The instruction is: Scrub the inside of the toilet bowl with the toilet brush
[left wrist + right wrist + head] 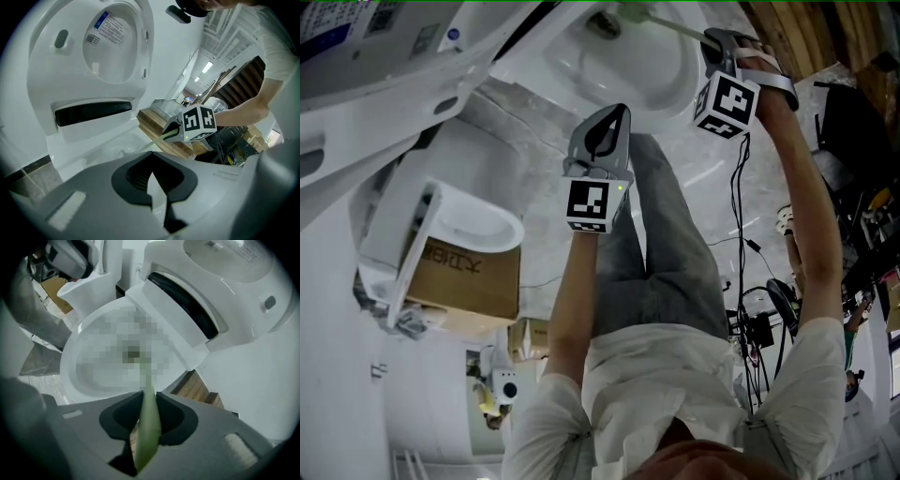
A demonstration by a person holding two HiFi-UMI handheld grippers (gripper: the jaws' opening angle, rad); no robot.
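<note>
A white toilet bowl sits at the top of the head view with its lid raised. My right gripper is shut on the pale green toilet brush handle, which slants down into the bowl. In the right gripper view the handle runs between the jaws toward the bowl's middle, where a mosaic patch hides the brush head. My left gripper hovers in front of the bowl, shut with nothing in it. The left gripper view shows the right gripper and the handle.
A second toilet rests on a cardboard box at the left. Cables trail over the marble floor at the right. Wooden planks lie beside the bowl. The person's legs stand just in front of it.
</note>
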